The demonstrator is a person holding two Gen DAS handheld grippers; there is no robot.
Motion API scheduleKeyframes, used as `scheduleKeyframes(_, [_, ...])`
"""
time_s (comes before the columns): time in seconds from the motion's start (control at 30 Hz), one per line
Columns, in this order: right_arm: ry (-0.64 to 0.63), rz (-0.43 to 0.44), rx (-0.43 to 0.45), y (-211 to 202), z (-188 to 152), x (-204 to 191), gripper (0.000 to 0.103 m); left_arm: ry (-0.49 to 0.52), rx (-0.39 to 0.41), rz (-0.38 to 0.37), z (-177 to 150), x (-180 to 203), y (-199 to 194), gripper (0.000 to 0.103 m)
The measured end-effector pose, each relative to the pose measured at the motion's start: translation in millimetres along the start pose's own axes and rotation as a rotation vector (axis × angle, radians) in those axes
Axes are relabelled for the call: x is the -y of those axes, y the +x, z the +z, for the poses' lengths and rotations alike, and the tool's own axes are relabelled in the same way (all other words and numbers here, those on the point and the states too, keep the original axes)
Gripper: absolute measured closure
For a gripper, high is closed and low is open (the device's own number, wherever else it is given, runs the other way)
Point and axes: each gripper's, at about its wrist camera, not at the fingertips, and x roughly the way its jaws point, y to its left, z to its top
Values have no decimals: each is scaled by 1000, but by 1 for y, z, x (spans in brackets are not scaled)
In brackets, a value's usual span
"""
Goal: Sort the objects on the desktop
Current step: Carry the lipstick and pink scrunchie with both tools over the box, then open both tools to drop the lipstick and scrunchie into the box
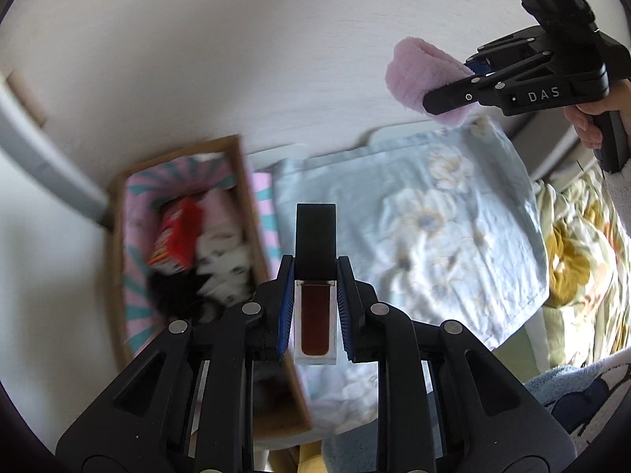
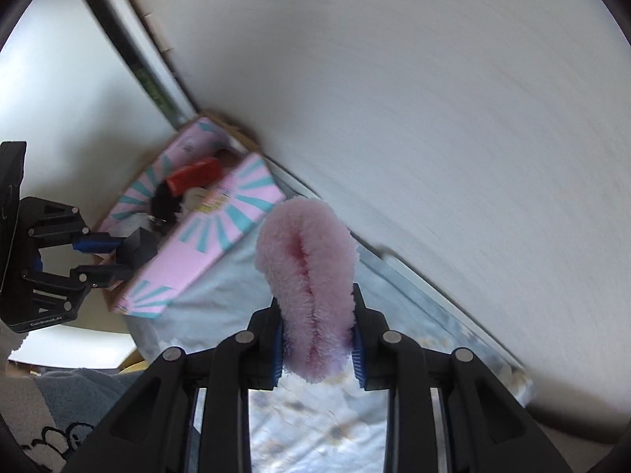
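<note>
My left gripper (image 1: 315, 276) is shut on a clear lip-gloss tube (image 1: 314, 315) with dark red fill and a black cap, held above the right edge of the box. It also shows in the right wrist view (image 2: 114, 258), at the left. My right gripper (image 2: 317, 315) is shut on a fluffy pink cloth (image 2: 311, 276), held in the air above the floral cloth. It shows in the left wrist view (image 1: 453, 94) at the upper right, with the pink cloth (image 1: 418, 75). A pink-and-teal cardboard box (image 1: 244, 213) holds a red packet (image 1: 177, 236) and black-and-white items.
A pale blue floral cloth (image 1: 434, 228) covers the desk to the right of the box (image 2: 221, 232). A white wall stands behind. Yellow floral bedding (image 1: 583, 244) lies at the far right. A blue fleece (image 1: 583, 398) is at the bottom right.
</note>
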Motion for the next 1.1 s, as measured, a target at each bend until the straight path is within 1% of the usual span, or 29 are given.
scheduleKeyframes(0.17, [-66, 61, 15, 8, 31, -44, 78, -59, -2, 27, -19, -27, -6, 85])
scheduleKeyframes(0.3, [-111, 100, -6, 27, 51, -83, 78, -128, -12, 36, -39, -48, -2, 85])
scheduleKeyframes(0.33, [-122, 105, -13, 31, 54, -91, 78, -154, -15, 40, -45, -55, 0, 85])
scheduleKeyframes(0.47, [-150, 134, -50, 57, 61, -123, 78, -198, -15, 63, -60, -71, 4, 85])
scheduleKeyframes(0.6, [-152, 161, -118, 90, 59, -148, 78, -241, -14, 75, -69, -85, 11, 85])
scheduleKeyframes(0.77, [-179, 157, -179, 115, 61, -171, 78, -273, -32, 56, -76, -99, 22, 85])
scheduleKeyframes(0.9, [-217, 144, -189, 119, 66, -182, 78, -274, -53, 75, -78, -102, 27, 85])
scheduleKeyframes(0.97, [-217, 143, -198, 124, 69, -184, 78, -280, -62, 106, -78, -104, 28, 85])
scheduleKeyframes(1.0, [-216, 135, -200, 126, 71, -184, 78, -281, -59, 116, -78, -105, 27, 85])
scheduleKeyframes(1.03, [-216, 131, -200, 127, 71, -185, 78, -281, -49, 110, -77, -106, 25, 84])
scheduleKeyframes(1.07, [-213, 131, -201, 128, 73, -186, 78, -282, -41, 99, -77, -109, 23, 83])
scheduleKeyframes(1.1, [-211, 135, -206, 129, 74, -186, 77, -286, -38, 91, -76, -110, 22, 72])
